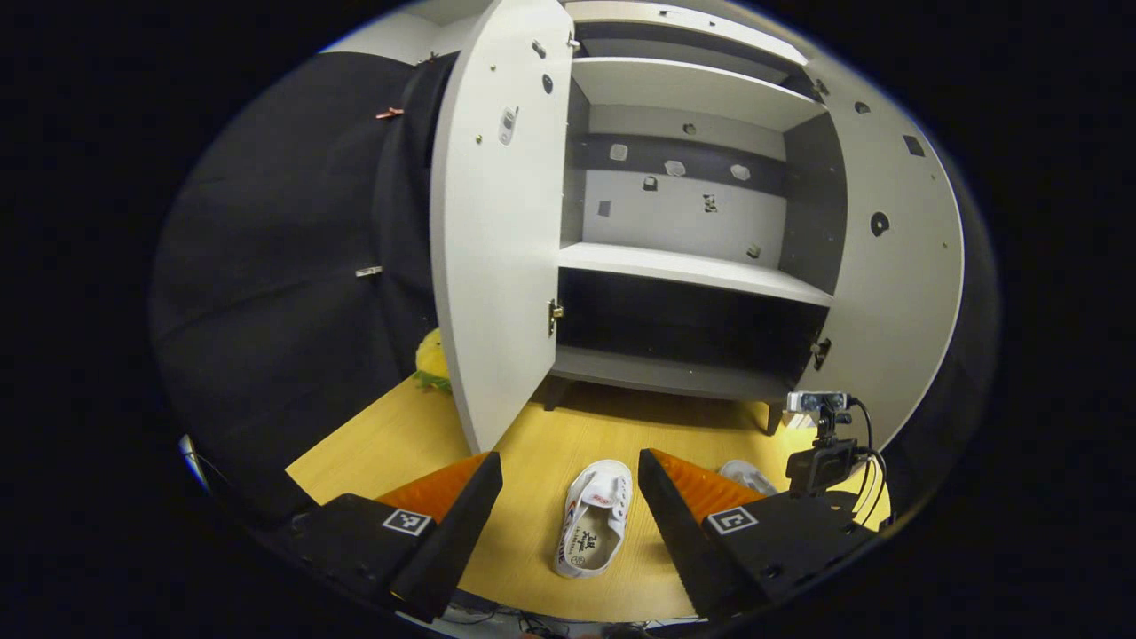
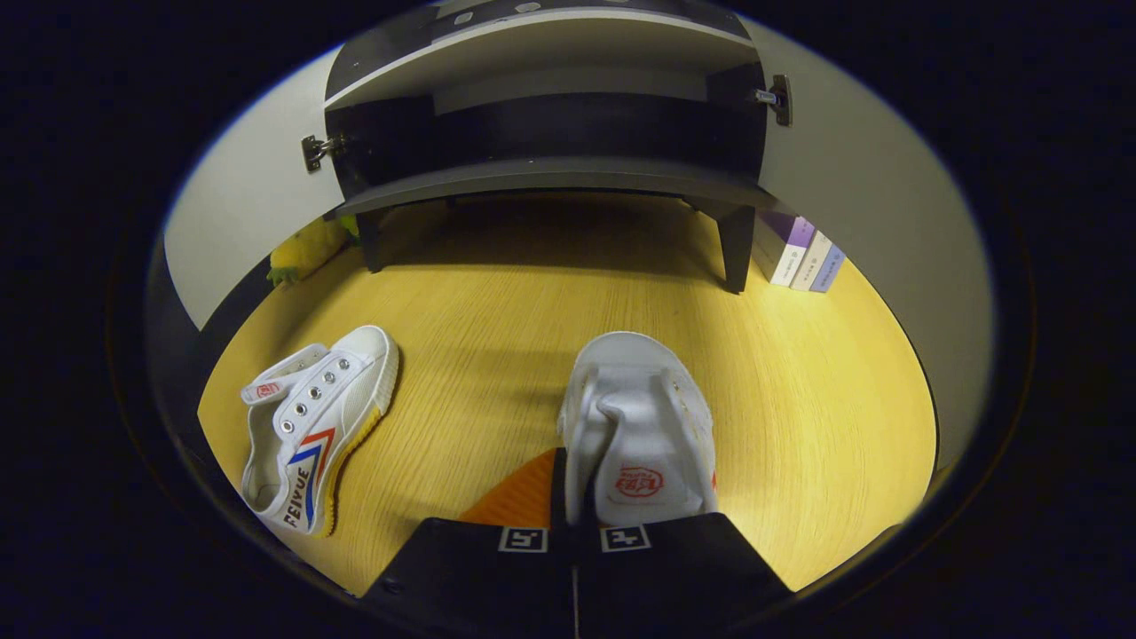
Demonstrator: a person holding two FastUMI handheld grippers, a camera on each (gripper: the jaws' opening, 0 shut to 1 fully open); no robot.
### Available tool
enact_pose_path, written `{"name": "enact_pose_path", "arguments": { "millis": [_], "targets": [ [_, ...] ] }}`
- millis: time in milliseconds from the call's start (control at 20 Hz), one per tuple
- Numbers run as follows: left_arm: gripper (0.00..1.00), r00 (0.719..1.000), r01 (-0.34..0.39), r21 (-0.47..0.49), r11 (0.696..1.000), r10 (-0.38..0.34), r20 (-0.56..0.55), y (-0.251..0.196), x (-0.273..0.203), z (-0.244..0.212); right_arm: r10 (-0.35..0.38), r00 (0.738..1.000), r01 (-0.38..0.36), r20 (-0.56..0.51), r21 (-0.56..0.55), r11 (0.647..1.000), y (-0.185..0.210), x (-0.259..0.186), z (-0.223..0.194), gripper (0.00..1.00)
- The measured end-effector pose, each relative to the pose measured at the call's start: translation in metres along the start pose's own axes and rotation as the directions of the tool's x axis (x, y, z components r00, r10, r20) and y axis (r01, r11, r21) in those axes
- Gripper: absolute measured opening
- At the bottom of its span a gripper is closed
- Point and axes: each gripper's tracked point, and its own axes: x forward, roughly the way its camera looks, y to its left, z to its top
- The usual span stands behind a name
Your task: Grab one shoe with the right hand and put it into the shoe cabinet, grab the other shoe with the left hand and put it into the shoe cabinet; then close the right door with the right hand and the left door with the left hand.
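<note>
On floor, right claw (image 2: pixel 575 524) gripping shoe (image 2: pixel 641 426)

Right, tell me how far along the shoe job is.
Nothing is stowed yet: the shoe cabinet shelves are bare and both doors stand open. In hand: the right gripper is shut on one white sneaker. Left: shelve it, then the left gripper, open, takes the other sneaker from the floor; then close both doors.

Two white shoes (image 2: pixel 311 426) (image 2: pixel 639 426) — one cabinet (image 1: pixel 692 266) — two open doors (image 1: pixel 493 231) (image 1: pixel 896 257) — three books (image 2: pixel 799 248).
</note>
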Motion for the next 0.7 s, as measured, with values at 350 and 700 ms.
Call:
{"name": "enact_pose_path", "arguments": {
  "millis": [350,700],
  "targets": [
    [0.96,0.992,0.124,0.083,0.989,-0.126,0.025,-0.009,-0.008,0.009,-0.032,0.999,0.034,0.029,-0.041,0.999,0.006,-0.03,0.024,0.07],
    [0.96,0.956,0.271,0.133,0.953,-0.283,0.076,-0.002,-0.01,0.032,-0.078,0.964,0.094,0.255,-0.05,0.994,0.015,-0.118,0.124,0.07]
  ]
}}
